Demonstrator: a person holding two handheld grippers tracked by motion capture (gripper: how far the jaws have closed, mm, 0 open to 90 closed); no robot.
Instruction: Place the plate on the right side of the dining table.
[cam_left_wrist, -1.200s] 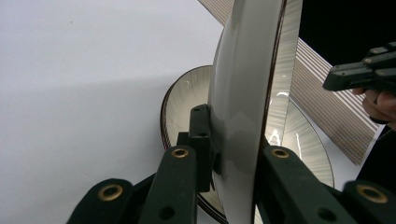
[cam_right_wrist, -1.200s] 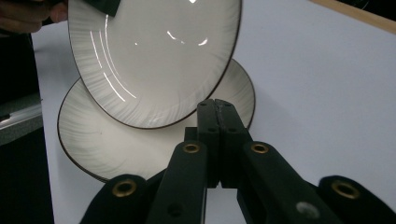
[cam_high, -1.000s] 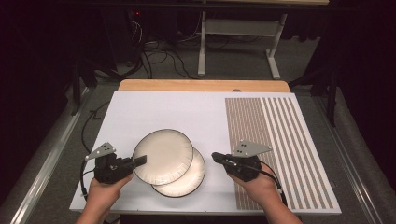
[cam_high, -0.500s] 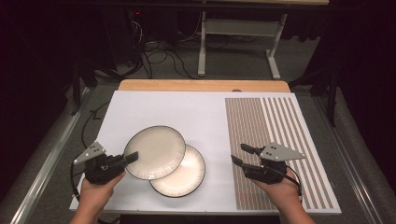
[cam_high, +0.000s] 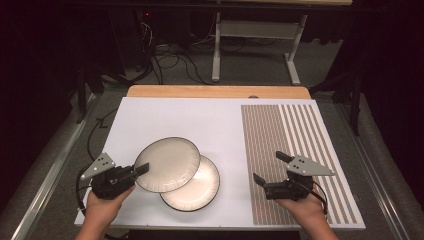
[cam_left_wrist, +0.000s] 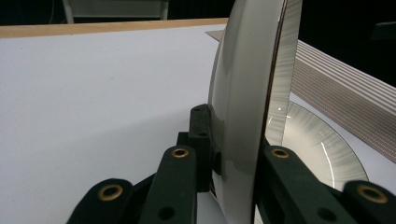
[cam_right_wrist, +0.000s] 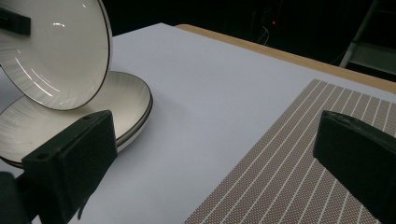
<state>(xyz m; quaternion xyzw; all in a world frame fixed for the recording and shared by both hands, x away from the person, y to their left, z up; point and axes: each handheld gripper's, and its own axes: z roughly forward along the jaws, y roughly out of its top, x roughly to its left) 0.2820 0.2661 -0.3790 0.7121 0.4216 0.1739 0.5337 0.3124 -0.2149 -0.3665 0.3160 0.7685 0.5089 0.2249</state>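
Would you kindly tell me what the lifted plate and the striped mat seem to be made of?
Lifted plate: probably glazed ceramic, given its glossy cream surface, sharp highlights and dark rim line. Striped mat: apparently woven vinyl or fabric, given its matte brown mesh texture with pale stripes.

A white tabletop (cam_high: 200, 120) with a wooden far edge (cam_high: 215, 91) and a brown striped mat (cam_high: 290, 145) at right sits in a dim room. Grey carpet (cam_high: 250, 70) spreads beyond it, where tangled cables (cam_high: 165, 55) lie at upper left beside a white metal table frame (cam_high: 255, 35).
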